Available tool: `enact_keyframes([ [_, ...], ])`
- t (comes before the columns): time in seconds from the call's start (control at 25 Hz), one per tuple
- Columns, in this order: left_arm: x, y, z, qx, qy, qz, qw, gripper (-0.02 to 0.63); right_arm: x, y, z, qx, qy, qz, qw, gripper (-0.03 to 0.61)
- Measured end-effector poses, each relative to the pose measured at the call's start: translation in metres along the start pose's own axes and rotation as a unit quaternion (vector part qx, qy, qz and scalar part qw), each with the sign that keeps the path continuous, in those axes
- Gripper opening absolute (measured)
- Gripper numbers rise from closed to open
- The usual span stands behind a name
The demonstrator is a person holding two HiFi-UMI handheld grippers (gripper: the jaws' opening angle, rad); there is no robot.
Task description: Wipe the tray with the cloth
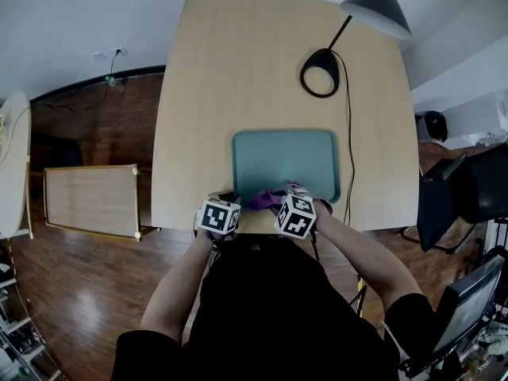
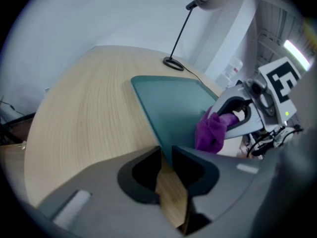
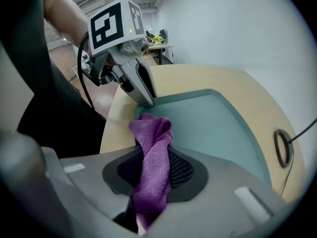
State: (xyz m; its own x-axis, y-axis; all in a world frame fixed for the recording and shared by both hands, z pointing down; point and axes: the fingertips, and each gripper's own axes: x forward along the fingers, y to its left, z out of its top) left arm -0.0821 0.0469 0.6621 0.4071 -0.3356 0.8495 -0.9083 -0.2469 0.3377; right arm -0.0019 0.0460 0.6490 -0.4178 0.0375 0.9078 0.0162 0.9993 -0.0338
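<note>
We judge the cloth (image 3: 154,133) soft, light and floppy, best held by a bunched fold. It is purple and nubbly, twisted like a rope. Our right tongs (image 3: 154,170) pinch it mid-length, with its free end past their tips, over the teal tray (image 1: 286,161). Just beside them, our left tongs (image 2: 167,155) nip the tray's near rim.

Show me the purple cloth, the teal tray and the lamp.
purple cloth (image 3: 153,155), right gripper view, its bunched middle
teal tray (image 1: 286,159), head view, its bare floor
lamp (image 1: 378,8), head view, its shade
</note>
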Motion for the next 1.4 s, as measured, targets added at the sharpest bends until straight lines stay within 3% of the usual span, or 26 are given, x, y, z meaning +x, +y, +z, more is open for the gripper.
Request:
enact_keyframes([
  [0.16, -0.009, -0.002, 0.004, -0.018, -0.009, -0.007, 0.9998, 0.098, 0.000, -0.021, 0.005, -0.006, 0.002, -0.005, 1.000, 0.103],
  [0.4, -0.009, -0.010, 0.008, -0.019, -0.014, -0.016, 0.9996, 0.097, 0.005, -0.087, 0.031, -0.007, 0.004, -0.026, 1.000, 0.103],
  [0.8, -0.005, -0.001, 0.004, -0.023, -0.028, -0.021, 0.9991, 0.091, 0.018, -0.179, 0.072, 0.008, 0.024, -0.094, 0.995, 0.104],
  [1.08, -0.005, 0.004, 0.003, -0.019, -0.022, -0.020, 0.9994, 0.091, 0.021, -0.153, 0.071, -0.004, 0.024, -0.097, 0.995, 0.104],
  [1.4, -0.011, -0.003, 0.004, -0.035, -0.012, -0.035, 0.9987, 0.091, 0.018, -0.063, 0.054, -0.027, 0.006, -0.050, 0.998, 0.104],
])
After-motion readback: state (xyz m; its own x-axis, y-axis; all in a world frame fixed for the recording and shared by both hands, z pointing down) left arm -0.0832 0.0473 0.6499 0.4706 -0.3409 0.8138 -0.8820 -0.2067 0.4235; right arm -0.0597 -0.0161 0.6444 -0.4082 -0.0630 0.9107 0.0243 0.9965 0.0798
